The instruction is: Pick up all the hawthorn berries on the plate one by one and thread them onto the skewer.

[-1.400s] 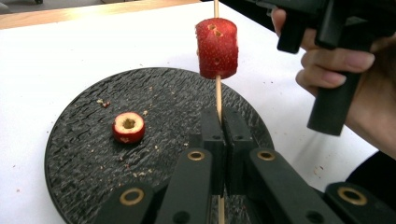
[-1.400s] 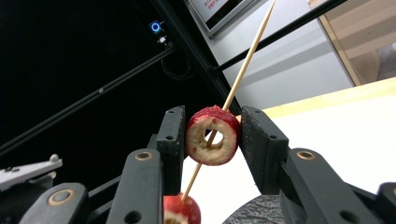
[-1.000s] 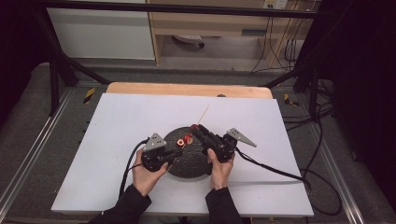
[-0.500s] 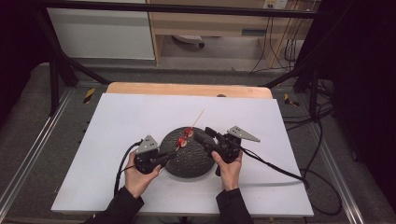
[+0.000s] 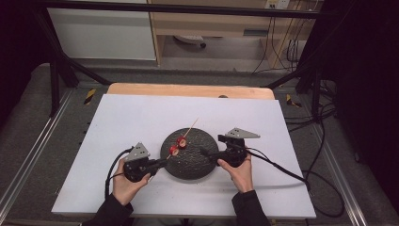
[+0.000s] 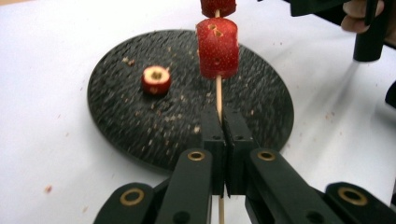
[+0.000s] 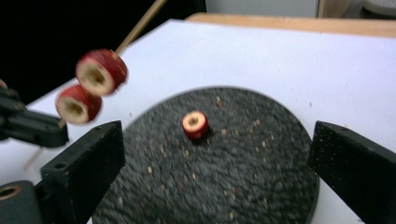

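Note:
A thin wooden skewer (image 6: pixel 218 95) carries two red fruit slices (image 6: pixel 217 46) and slants up over a round black plate (image 5: pixel 190 165). My left gripper (image 6: pixel 223 135) is shut on the skewer's lower end, at the plate's left edge (image 5: pixel 160 163). A third red slice (image 7: pixel 195 124) with a pale core lies loose on the plate (image 7: pixel 261 154). My right gripper (image 7: pixel 217 135) is open over the plate's right side (image 5: pixel 203 152), and the loose slice lies ahead of its jaws. The skewered slices (image 7: pixel 100 71) hang to its left, apart from it.
The plate sits near the front middle of a white table top (image 5: pixel 131 117). Crumbs speckle the plate and the sheet around it. A wooden strip (image 5: pixel 188 89) runs along the far edge. Cables (image 5: pixel 282 169) trail to the right.
Both hands have drawn apart from the plate's middle. The left gripper has pulled left with the skewer, and the right gripper has backed off to the right.

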The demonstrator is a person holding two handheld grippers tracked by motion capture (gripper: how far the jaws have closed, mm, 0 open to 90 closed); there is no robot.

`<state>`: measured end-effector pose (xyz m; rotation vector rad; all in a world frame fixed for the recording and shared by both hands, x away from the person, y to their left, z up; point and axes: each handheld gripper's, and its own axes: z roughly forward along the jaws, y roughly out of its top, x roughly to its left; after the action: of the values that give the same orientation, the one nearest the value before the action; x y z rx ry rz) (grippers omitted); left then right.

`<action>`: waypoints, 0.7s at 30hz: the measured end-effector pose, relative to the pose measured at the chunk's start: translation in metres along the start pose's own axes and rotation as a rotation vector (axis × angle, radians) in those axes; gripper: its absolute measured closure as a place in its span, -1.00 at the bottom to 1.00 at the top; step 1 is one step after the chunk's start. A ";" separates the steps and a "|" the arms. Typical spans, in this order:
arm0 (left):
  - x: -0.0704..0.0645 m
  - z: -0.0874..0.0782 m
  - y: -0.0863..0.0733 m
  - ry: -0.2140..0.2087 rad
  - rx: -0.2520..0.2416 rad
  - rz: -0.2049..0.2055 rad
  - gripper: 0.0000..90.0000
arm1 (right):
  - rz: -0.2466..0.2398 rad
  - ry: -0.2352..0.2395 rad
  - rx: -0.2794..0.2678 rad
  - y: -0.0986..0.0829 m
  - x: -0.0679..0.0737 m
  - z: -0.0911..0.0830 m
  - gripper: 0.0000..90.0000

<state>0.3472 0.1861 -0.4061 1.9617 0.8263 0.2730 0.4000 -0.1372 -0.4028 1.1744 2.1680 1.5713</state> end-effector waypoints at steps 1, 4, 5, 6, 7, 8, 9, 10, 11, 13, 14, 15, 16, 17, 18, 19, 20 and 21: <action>0.001 -0.002 -0.002 0.000 0.004 0.000 0.97 | -0.013 -0.004 0.018 -0.001 0.000 0.000 -0.91; 0.005 -0.009 -0.009 0.006 0.010 0.003 0.97 | -0.038 -0.010 0.080 -0.003 0.000 0.000 -0.94; 0.007 -0.012 -0.012 0.009 0.011 -0.002 0.97 | -0.048 -0.012 0.099 -0.004 0.000 0.001 -0.95; 0.009 -0.014 -0.014 0.014 0.013 -0.005 0.97 | -0.058 -0.015 0.115 -0.005 0.000 0.001 -0.95; 0.010 -0.016 -0.016 0.017 0.012 -0.007 0.97 | -0.062 -0.019 0.132 -0.006 0.000 0.002 -0.95; 0.012 -0.018 -0.018 0.017 0.014 -0.009 0.97 | -0.069 -0.023 0.142 -0.007 0.000 0.002 -0.95; 0.013 -0.020 -0.020 0.020 0.021 -0.008 0.97 | -0.068 -0.022 0.154 -0.008 0.000 0.003 -0.95; 0.014 -0.022 -0.022 0.023 0.022 -0.008 0.97 | -0.071 -0.022 0.162 -0.008 0.001 0.003 -0.95; 0.016 -0.024 -0.024 0.028 0.027 -0.007 0.97 | -0.072 -0.020 0.168 -0.009 0.001 0.004 -0.94; 0.017 -0.026 -0.028 0.030 0.031 -0.009 0.97 | -0.074 -0.019 0.177 -0.008 0.000 0.004 -0.94; 0.018 -0.028 -0.029 0.029 0.030 -0.010 0.97 | -0.074 -0.020 0.183 -0.008 0.000 0.005 -0.94; 0.019 -0.029 -0.031 0.031 0.030 -0.010 0.97 | -0.074 -0.018 0.190 -0.007 0.000 0.005 -0.94; 0.020 -0.030 -0.033 0.034 0.033 -0.009 0.97 | -0.070 -0.016 0.195 -0.007 0.000 0.005 -0.94; 0.021 -0.031 -0.035 0.033 0.033 -0.013 0.97 | -0.075 -0.017 0.198 -0.006 0.000 0.006 -0.94; 0.022 -0.032 -0.037 0.031 0.036 -0.015 0.97 | -0.081 -0.019 0.207 -0.006 0.001 0.007 -0.94; 0.022 -0.033 -0.039 0.031 0.036 -0.017 0.97 | -0.082 -0.020 0.213 -0.006 0.001 0.008 -0.94; 0.023 -0.033 -0.042 0.031 0.037 -0.022 0.97 | -0.086 -0.019 0.218 -0.005 0.001 0.010 -0.94; 0.024 -0.034 -0.044 0.030 0.040 -0.024 0.97 | -0.081 -0.018 0.225 -0.004 0.002 0.011 -0.94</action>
<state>0.3289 0.2395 -0.4285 1.9881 0.8804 0.2747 0.4032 -0.1290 -0.4106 1.1393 2.3976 1.3060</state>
